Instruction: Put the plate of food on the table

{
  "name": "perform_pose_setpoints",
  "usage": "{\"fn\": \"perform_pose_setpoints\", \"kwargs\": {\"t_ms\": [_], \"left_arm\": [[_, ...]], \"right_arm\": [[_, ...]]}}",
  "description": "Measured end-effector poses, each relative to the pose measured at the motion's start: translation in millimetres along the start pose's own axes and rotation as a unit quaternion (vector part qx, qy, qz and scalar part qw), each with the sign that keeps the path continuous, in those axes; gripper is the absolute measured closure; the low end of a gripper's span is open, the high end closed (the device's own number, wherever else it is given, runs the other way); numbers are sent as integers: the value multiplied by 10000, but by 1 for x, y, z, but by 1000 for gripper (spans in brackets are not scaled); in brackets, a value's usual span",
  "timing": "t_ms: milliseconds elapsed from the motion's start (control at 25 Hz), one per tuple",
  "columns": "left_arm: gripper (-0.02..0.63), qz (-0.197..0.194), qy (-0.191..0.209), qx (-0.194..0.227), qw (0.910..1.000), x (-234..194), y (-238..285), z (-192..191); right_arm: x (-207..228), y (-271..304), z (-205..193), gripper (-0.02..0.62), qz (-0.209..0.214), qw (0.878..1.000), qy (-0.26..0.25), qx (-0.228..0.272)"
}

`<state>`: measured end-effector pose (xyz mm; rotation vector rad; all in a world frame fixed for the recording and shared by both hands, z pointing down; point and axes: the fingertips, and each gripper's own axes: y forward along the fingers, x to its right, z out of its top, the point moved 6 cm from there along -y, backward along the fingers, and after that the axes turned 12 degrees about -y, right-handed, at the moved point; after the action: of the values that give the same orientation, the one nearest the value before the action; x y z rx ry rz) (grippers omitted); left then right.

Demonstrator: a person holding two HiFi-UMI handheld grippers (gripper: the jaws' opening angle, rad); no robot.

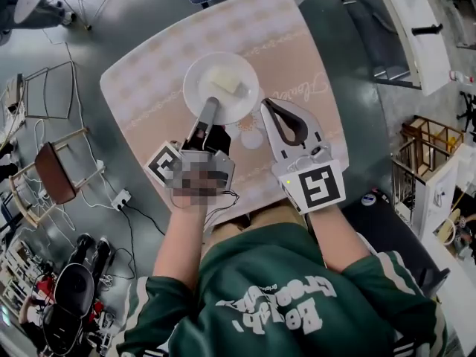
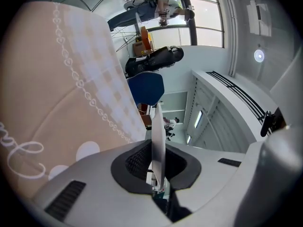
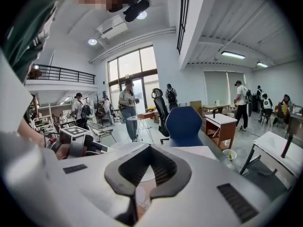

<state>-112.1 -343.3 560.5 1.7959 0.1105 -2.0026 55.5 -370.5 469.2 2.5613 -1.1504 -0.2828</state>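
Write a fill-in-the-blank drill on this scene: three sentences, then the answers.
1. The left hand-held gripper is clamped on the rim of a white ____.
2. The right hand-held gripper is shut and holds ____.
3. The chair beyond the table is ____.
Missing words: plate; nothing; blue.

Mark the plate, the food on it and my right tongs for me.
plate (image 1: 193, 89), head view, bare left part of the rim.
food (image 1: 227, 80), head view, middle of the pale block.
right tongs (image 1: 266, 104), head view, at the closed tips.
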Motion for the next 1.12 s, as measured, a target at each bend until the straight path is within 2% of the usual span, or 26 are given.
{"fn": "perform_pose_setpoints", "kwargs": {"t_ms": [200,600,720,960,1120], "left_arm": [[577,196,110,-27,9997,-22,9,14],[577,644,313,-246,9971,-53,23,14],[575,959,494,-355,9935,-64,24,11],[576,1353,673,-468,9874,-78,27,7],[576,1476,923,-507,9834,-80,27,7]], "right_arm": [[2,16,-16,580,112,9997,122,-159],[8,36,-35,580,108,9994,202,-265],[9,39,-37,579,119,9993,195,-286],[11,40,-44,580,175,9988,268,-358],[10,41,-46,580,219,9984,341,-395]]}}
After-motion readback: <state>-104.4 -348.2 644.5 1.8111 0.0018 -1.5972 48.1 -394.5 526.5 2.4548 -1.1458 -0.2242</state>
